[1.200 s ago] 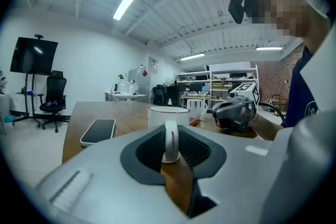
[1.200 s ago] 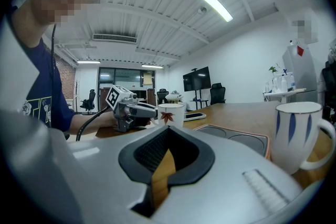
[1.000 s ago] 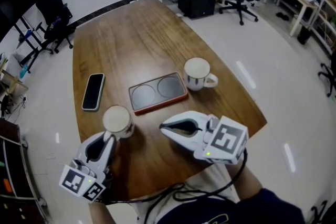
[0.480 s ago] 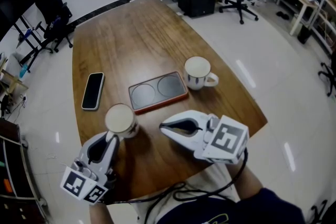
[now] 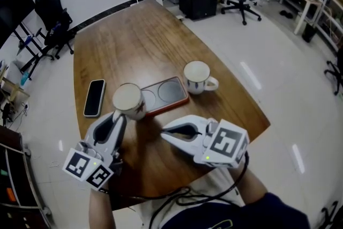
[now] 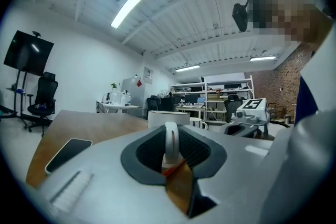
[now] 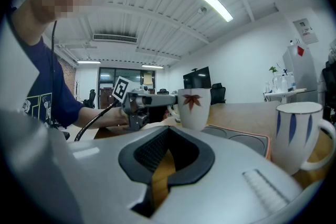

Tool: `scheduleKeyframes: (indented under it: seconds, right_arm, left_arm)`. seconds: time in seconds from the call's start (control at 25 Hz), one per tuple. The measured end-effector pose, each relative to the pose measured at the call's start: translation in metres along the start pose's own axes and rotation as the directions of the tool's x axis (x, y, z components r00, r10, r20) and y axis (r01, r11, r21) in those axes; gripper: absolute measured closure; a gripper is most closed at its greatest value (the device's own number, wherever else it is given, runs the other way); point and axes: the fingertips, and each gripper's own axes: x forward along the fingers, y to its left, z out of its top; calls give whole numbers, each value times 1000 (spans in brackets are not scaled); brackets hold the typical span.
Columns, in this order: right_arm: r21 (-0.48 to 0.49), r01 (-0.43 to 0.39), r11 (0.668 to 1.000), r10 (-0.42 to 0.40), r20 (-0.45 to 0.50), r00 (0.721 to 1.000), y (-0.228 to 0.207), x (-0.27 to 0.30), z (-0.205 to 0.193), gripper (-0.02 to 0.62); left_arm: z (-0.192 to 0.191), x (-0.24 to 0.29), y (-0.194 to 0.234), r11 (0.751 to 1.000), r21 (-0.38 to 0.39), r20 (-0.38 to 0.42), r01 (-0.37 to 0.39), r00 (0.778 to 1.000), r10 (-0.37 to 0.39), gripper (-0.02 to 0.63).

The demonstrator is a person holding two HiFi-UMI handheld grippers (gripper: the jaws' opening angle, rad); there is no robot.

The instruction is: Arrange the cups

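- Head view shows me the wooden table [image 5: 134,45], long and rounded, which bears everything.
- The orange-rimmed tray [image 5: 172,88] with two round hollows lies near the middle of the table; both hollows look bare.
- The left gripper [image 5: 119,118] points level. In the left gripper view its jaws are clenched on the handle of the maple-leaf cup [image 5: 128,100].
- The right gripper [image 5: 163,131] hangs just in front of the tray. In the right gripper view its jaws are pressed together with nothing between them.
- The maple-leaf cup is upright at the left end of the tray; I cannot tell whether it touches it.
- The blue-striped cup [image 5: 197,76] stands upright on the table just beside the right end of the tray, with its handle turned away from the tray.
- The black phone [image 5: 95,97] lies flat on the table, left of the tray.
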Motion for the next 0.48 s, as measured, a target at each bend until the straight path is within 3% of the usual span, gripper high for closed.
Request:
scheduleKeyframes:
  seconds: [0.28, 0.48]
  right_arm:
    - [1, -9, 1000, 9, 3, 1000, 2, 2, 0, 595]
    - [-1, -3, 1000, 3, 10, 1000, 3, 0, 5, 595]
  left_arm:
    - [-3, 31, 14, 999, -26, 14, -23, 1000, 23, 535]
    - [-8, 39, 5, 1000, 11, -27, -6, 1000, 6, 535]
